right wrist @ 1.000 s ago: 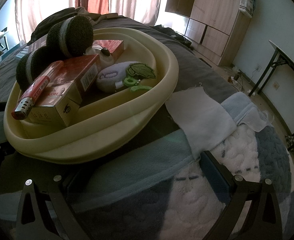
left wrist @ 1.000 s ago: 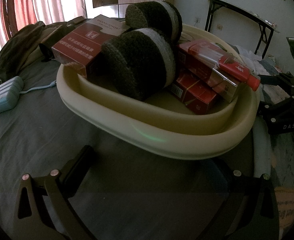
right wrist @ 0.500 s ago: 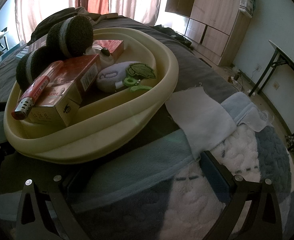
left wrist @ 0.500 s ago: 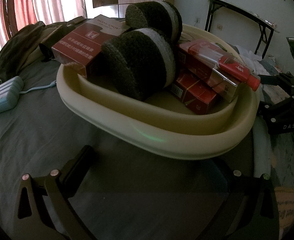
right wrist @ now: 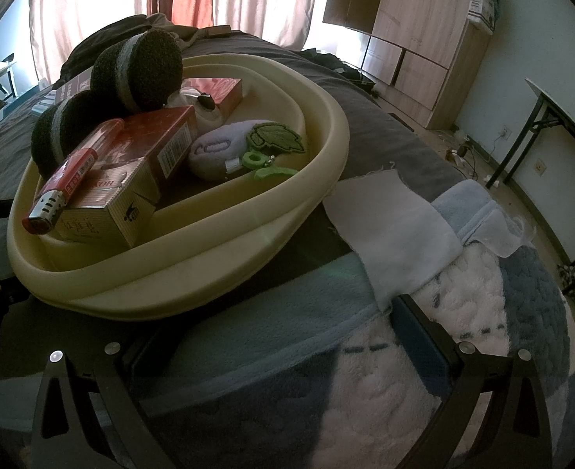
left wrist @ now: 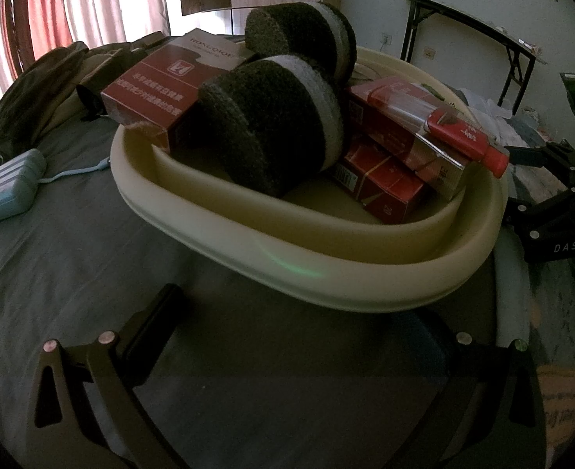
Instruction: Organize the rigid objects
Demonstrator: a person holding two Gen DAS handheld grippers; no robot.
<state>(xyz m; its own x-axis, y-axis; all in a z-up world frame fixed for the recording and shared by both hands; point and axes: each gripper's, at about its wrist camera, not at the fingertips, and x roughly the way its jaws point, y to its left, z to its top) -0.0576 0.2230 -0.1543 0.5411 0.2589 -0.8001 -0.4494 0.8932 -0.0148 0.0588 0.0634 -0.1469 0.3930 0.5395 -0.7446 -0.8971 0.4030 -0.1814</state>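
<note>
A cream oval basin (left wrist: pixel 326 273) (right wrist: pixel 193 269) sits on the bed. In it lie two dark round sponges (left wrist: pixel 272 125) (right wrist: pixel 139 66), several red boxes (left wrist: pixel 162 82) (right wrist: pixel 131 172), a red lighter (left wrist: pixel 463 136) (right wrist: pixel 64 183) on top of a box, and a white pouch with a green leaf charm (right wrist: pixel 225 148). My left gripper (left wrist: pixel 295 336) is open and empty, just short of the basin's near rim. My right gripper (right wrist: pixel 279 336) is open and empty over the blanket, beside the basin's other side; it also shows at the right edge of the left wrist view (left wrist: pixel 549 211).
A light blue small case with a cord (left wrist: pixel 11 185) lies on the grey sheet left of the basin. A white cloth (right wrist: pixel 389 230) and a blue-white fleece blanket (right wrist: pixel 483 293) lie to the right. Dark clothes (left wrist: pixel 53 90) are piled behind. A wardrobe (right wrist: pixel 412 39) and folding table (right wrist: pixel 561 117) stand off the bed.
</note>
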